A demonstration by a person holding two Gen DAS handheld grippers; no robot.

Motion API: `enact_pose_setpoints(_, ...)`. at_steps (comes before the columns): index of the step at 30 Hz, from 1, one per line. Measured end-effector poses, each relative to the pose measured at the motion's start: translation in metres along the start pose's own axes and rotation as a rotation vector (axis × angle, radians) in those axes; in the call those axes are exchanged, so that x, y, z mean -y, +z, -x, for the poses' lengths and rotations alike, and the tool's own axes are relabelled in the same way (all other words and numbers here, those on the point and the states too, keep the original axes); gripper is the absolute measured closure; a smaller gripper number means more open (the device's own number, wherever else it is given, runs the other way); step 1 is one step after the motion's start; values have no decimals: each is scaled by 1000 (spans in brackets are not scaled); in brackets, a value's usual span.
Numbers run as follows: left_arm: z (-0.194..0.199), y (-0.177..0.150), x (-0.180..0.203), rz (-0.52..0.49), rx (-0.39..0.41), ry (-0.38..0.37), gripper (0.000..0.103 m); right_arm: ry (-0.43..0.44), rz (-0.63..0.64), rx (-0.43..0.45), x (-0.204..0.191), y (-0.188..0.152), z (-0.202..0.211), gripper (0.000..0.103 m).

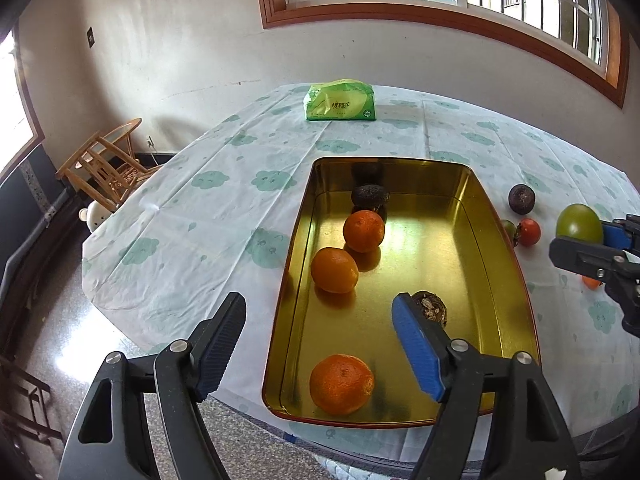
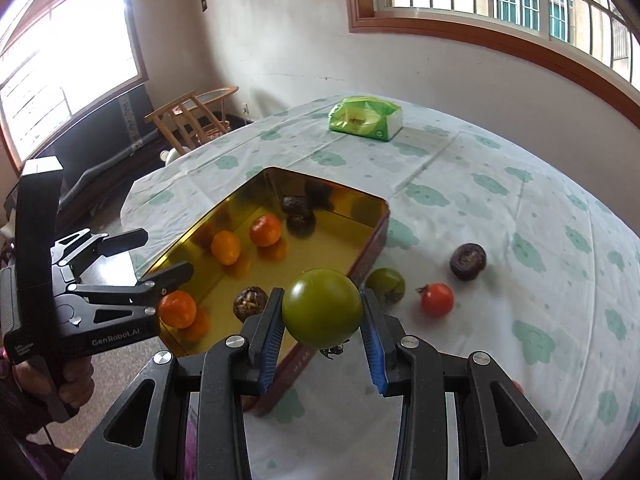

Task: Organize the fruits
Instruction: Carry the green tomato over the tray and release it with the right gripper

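we see the bench (image 2: 500, 216) under a cloud-print cloth, with wide bare cloth behind and to the right. the gold tray (image 1: 508, 248) sits near its front edge, holding three oranges in a row along its left wall and two dark fruits. our right tool (image 2: 322, 312) is clamped on a green tomato (image 2: 322, 307) above the tray's right rim. our left tool (image 1: 318, 344) stands apart, nothing between, over the tray's near left corner.

A green tissue pack (image 1: 340, 101) lies on the clouded tablecloth (image 1: 192, 216).
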State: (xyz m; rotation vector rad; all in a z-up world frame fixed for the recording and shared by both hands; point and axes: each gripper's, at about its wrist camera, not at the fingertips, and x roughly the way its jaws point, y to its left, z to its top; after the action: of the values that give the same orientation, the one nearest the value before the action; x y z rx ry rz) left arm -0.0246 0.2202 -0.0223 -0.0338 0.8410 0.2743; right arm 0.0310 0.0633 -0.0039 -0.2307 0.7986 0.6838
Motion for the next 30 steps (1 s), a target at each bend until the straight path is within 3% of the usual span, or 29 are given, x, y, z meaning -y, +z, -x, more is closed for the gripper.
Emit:
enact_pose_setpoints(13,-3,3,-26,33,-1,40,24,87,58,-119,-41,22,-74,65)
enact_pose_setpoints(30,-17,1,-37,49,-31,41,21,115,38,-172,-52,39,-109,64)
